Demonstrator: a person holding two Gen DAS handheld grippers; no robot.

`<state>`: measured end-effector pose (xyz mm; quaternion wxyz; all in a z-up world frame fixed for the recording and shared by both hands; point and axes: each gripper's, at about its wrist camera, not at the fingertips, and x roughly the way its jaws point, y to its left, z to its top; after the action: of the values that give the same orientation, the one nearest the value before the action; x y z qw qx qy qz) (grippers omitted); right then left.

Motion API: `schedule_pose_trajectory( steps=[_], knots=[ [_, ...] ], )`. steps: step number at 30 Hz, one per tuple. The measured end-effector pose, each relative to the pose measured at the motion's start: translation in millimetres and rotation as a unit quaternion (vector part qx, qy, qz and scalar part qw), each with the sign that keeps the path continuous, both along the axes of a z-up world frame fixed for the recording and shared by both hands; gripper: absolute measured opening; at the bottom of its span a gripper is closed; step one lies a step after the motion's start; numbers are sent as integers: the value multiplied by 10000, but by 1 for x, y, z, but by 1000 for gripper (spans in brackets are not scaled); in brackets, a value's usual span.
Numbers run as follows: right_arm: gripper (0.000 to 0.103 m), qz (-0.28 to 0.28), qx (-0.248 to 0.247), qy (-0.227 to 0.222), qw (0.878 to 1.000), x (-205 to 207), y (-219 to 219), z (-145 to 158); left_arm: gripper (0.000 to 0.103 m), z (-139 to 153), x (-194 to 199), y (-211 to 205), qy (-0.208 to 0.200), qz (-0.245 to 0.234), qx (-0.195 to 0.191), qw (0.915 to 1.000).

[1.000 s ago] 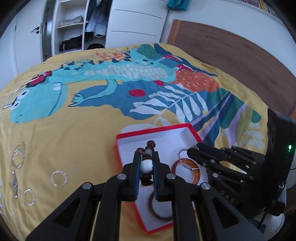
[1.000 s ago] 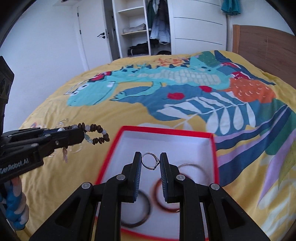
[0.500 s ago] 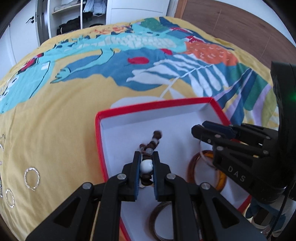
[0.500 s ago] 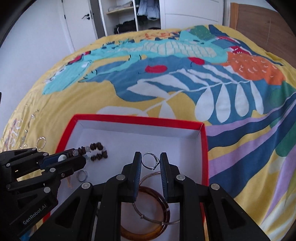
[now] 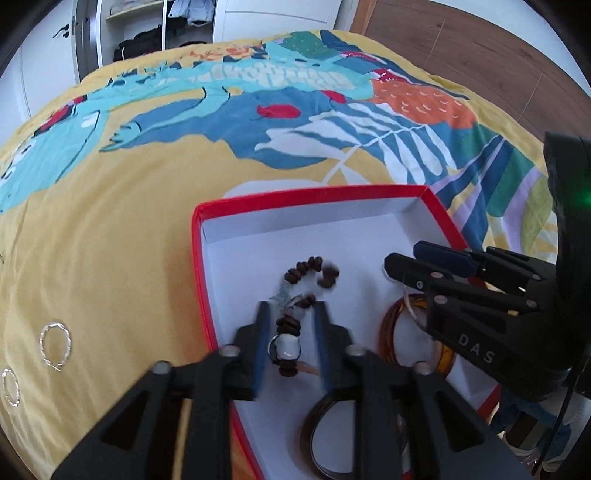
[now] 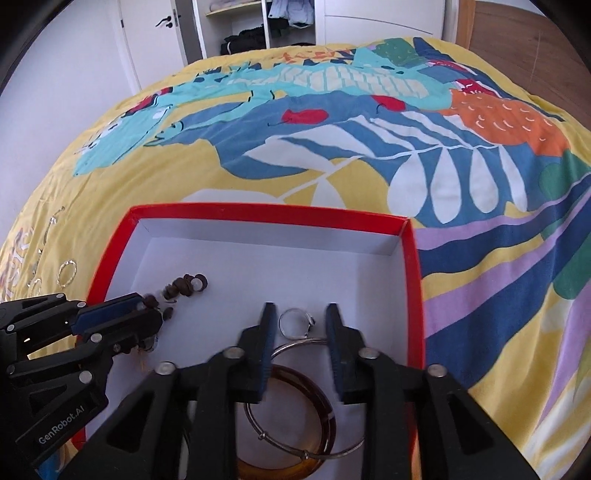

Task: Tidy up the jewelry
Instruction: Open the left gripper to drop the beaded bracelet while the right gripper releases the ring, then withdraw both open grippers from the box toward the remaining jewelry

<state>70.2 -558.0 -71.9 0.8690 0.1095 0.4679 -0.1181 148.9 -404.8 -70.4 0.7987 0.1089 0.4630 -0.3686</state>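
Your left gripper (image 5: 290,314) hangs over the near left part of a red-rimmed box (image 5: 314,193) that sits on a yellow bedspread (image 5: 110,229) printed with a turquoise dinosaur. Its jaws are opening, and its blue pads no longer press on anything. Between them lies a beaded bracelet (image 5: 295,295) of dark brown beads with one large white bead, blurred, stretched across the white floor of the box; whether it has fully settled you cannot tell from this view.

Your right gripper (image 6: 300,317) points down into the same box, nearer its right wall, and its jaws are opening too. A small silver ring (image 6: 293,324) sits on the box floor in the gap between the pads, clear of both. Just behind it, under the gripper's fingers, a thin silver bangle (image 6: 295,435) lies across an amber bangle (image 6: 317,424). In the left wrist view a darker bangle (image 5: 317,432) lies at the near edge of the box, partly hidden by your left gripper.

Outside the box, on the bedspread to its left, two sparkly silver hoops (image 5: 54,344) lie near each other, well apart from the box. A wooden headboard (image 5: 480,48) and an open wardrobe (image 6: 258,26) stand beyond the bed.
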Motion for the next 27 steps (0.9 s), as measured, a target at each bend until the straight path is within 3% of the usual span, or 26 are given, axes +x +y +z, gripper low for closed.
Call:
schedule_pose_trajectory(
  steps=[7, 15, 27],
  knots=[
    [36, -176, -71, -314, 9993, -27, 4, 38, 33, 37, -14, 17, -166, -41, -245, 9996],
    [37, -183, -101, -700, 9973, -69, 41, 93, 33, 87, -38, 71, -370, 142, -409, 9984],
    [37, 386, -2, -1201, 9920, -107, 149, 152, 35, 126, -64, 221, -802, 896, -4, 9927]
  ],
)
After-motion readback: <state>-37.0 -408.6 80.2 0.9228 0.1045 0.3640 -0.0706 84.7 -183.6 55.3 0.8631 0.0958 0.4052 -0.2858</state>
